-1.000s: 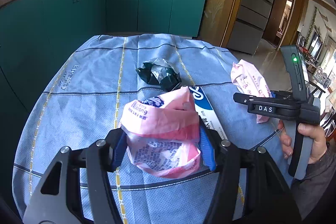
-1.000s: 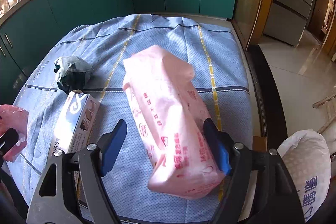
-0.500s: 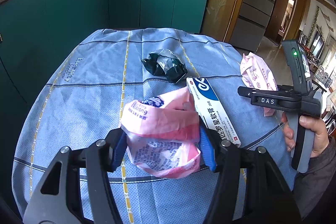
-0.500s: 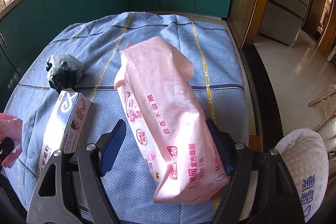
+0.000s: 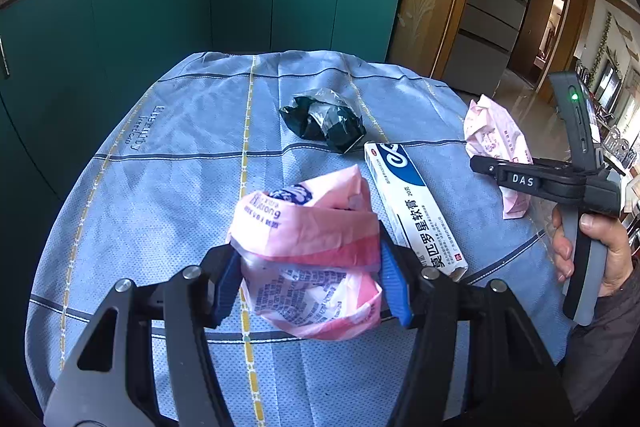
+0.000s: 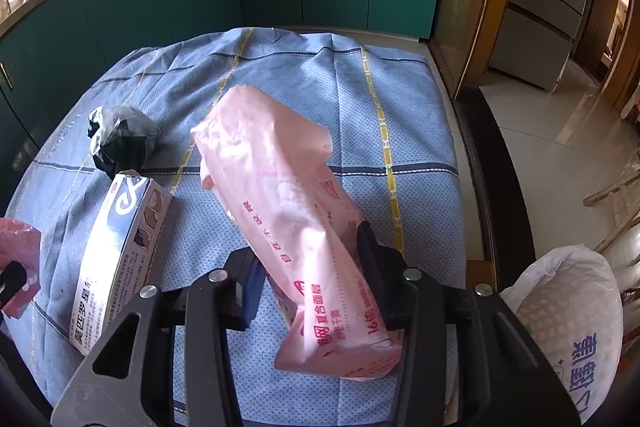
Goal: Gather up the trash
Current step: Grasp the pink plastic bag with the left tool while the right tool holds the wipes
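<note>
A worktop (image 5: pixel 168 163) draped in a blue checked cloth is carrying loose trash: a crumpled dark wrapper (image 5: pixel 322 119) toward the far side and a long white-and-blue ointment box (image 5: pixel 414 205) lying flat just in front of it.

The left gripper (image 5: pixel 310 285) is angling down over the near edge, its jaws pressing on a crumpled pink wrapper (image 5: pixel 308 259) from both sides.

The right gripper (image 6: pixel 310 273) is tilting down steeply; its jaws have just been closing and are now pinching a long pink tissue pack (image 6: pixel 296 227), whose far end is rising above the cloth.

Only the left wrist view is showing the person's right hand (image 5: pixel 592 251) wrapped round the gripper handle.

Only the right wrist view is showing a white printed bag (image 6: pixel 572 311) beyond the worktop's right edge; its contents cannot be told.
</note>
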